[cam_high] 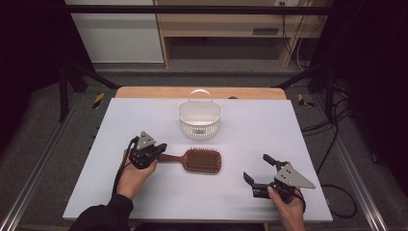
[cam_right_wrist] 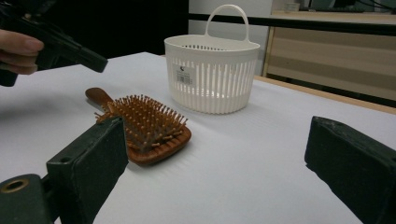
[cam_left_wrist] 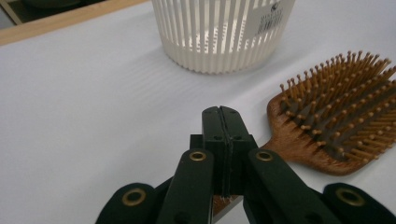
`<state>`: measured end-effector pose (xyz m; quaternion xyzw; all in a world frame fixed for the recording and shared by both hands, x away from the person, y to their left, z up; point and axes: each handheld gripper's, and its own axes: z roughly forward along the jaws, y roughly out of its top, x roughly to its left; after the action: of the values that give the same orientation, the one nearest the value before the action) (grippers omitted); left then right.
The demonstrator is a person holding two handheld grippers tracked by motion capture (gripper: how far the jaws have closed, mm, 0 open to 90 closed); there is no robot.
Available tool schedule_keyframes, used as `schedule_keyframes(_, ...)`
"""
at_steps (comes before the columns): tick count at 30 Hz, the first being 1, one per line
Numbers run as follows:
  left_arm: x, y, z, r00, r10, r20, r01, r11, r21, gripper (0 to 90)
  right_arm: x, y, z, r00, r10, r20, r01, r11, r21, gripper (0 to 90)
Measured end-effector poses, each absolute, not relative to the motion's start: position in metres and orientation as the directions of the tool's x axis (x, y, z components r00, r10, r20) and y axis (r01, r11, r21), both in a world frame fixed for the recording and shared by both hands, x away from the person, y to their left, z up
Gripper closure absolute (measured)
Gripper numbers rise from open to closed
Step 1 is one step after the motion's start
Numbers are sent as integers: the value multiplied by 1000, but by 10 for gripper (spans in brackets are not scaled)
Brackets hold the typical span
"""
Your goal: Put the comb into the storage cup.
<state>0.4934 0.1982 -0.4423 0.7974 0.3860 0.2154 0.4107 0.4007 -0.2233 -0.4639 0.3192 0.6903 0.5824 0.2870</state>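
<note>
Now: left gripper [cam_high: 159, 148] clamped on hairbrush [cam_high: 197, 160] handle, brush flat just before basket [cam_high: 199, 119] | right gripper [cam_high: 256, 169] apart, idle, right of brush | step: grasp made | next, I judge: lift, carry into basket.

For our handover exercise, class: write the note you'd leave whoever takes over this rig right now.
Left gripper: fingers shut, empty, just over the handle of the hairbrush.
Right gripper: open, empty, near right of the table.
Hairbrush: flat, bristles up, in front of the white basket, apart from it.
Done: nothing lifted yet.
Left: probably reopen, grip the handle, put the brush in the basket.
</note>
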Motion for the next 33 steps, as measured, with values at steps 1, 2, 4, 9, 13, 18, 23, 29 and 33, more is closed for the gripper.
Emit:
schedule_keyframes(1,495,198,-443,611,792,22,443,-364,819,897,401,-223,-464,-635,772,-25,107,119,987,63)
schedule_keyframes(2,497,197,-443,613,790,15,448,-363,817,898,401,-223,-464,-635,772,-22,107,116,988,63)
schedule_keyframes(4,500,195,-444,619,786,13,461,-377,803,898,400,-224,-464,-633,774,-17,109,111,988,63)
schedule_keyframes(9,510,195,-451,621,783,41,499,-435,749,898,399,-225,-464,-631,776,-20,107,113,988,63)
schedule_keyframes(13,515,199,-456,610,792,31,516,-426,743,898,399,-224,-464,-632,775,-20,108,113,988,63)
schedule_keyframes(18,520,196,-462,627,779,25,517,-440,734,898,400,-226,-461,-635,772,0,100,82,992,63)
schedule_keyframes(23,522,195,-460,637,771,28,511,-449,733,898,401,-234,-462,-614,788,38,114,41,993,63)
schedule_keyframes(29,524,196,-461,639,769,21,522,-454,722,898,399,-234,-462,-614,789,31,109,46,993,63)
schedule_keyframes(33,524,195,-464,654,756,16,529,-472,705,898,399,-234,-462,-614,789,31,111,48,993,63)
